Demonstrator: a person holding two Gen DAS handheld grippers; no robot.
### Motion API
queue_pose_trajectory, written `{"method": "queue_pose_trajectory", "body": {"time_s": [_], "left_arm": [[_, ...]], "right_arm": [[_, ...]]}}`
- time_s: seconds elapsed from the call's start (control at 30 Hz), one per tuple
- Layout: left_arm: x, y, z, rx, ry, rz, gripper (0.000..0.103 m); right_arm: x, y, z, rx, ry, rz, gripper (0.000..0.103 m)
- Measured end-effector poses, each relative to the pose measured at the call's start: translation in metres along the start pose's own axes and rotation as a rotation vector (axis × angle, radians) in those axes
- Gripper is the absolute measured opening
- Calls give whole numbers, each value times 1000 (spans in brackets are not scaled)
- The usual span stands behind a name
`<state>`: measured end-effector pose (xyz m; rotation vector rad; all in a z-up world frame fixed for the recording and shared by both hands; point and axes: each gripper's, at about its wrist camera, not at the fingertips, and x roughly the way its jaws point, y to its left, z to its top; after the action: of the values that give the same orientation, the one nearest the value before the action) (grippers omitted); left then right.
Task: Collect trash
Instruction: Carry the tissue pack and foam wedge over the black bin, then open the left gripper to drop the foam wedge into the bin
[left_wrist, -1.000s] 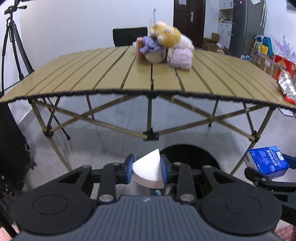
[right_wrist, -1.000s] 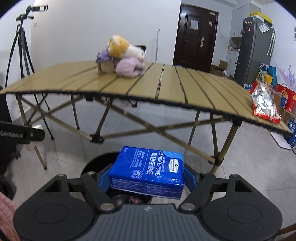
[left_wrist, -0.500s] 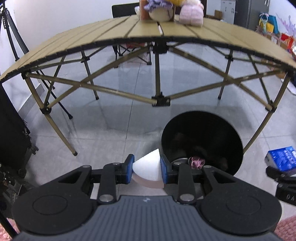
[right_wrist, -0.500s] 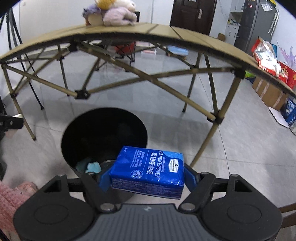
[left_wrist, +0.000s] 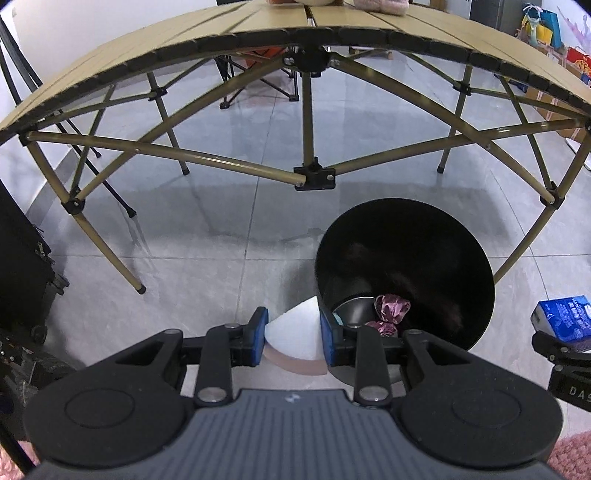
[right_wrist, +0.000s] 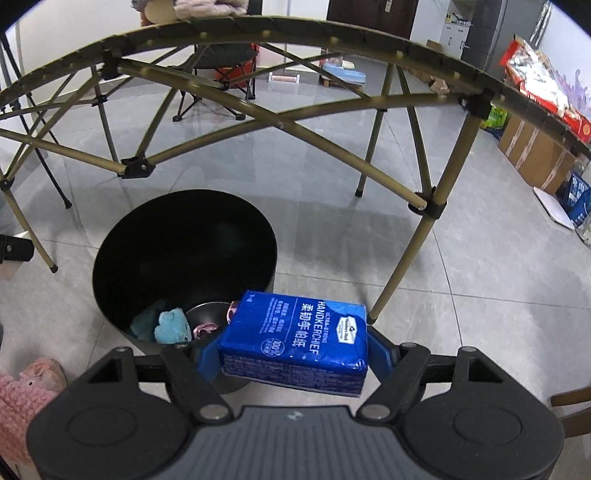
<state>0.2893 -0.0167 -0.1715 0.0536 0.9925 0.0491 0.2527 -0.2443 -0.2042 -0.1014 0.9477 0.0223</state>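
Observation:
My left gripper (left_wrist: 293, 338) is shut on a white wedge-shaped piece (left_wrist: 295, 338), just left of the near rim of a round black trash bin (left_wrist: 476, 314) on the floor. Inside the bin lie a purple crumpled wrapper (left_wrist: 391, 312) and a metal bowl (left_wrist: 352, 312). My right gripper (right_wrist: 293, 349) is shut on a blue handkerchief tissue pack (right_wrist: 295, 341), held over the near right rim of the same bin (right_wrist: 107, 295). Blue crumpled scraps (right_wrist: 170, 326) lie in the bin. The tissue pack (left_wrist: 565, 321) also shows at the right edge of the left wrist view.
A folding slat table (left_wrist: 110, 70) with crossed legs (right_wrist: 417, 243) stands over and behind the bin. Soft toys sit on its far top. A black case (left_wrist: 18, 273) stands at left, boxes (right_wrist: 535, 155) at right. A pink slipper (right_wrist: 40, 373) is near the bin.
Both grippers sank and tilted downward: the tabletop rose out of the views, and the bin's inside now shows below. Each keeps its hold.

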Motion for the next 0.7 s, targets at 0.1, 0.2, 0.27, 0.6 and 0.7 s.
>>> {"method": "queue_pose_trajectory", "body": {"time_s": [0.1,0.2,0.27,0.6,0.7], "left_arm": [[5,-7,7,5,9,-2,30],[7,-15,15,12,4,-9,30],[9,-22,21,16,3,-14,30],[25,-52,40,26,38,-45,30],[31,-60,44,27,52,-51,30]], "right_arm": [[7,-4,1,11,11,-4,76],[13,-9,3,28,17,-9,76],[16,-13,3,42,19,-13,76],[30,-32,8,107,8,-24,76],[36,-36,9,122,9,-32,76]]}}
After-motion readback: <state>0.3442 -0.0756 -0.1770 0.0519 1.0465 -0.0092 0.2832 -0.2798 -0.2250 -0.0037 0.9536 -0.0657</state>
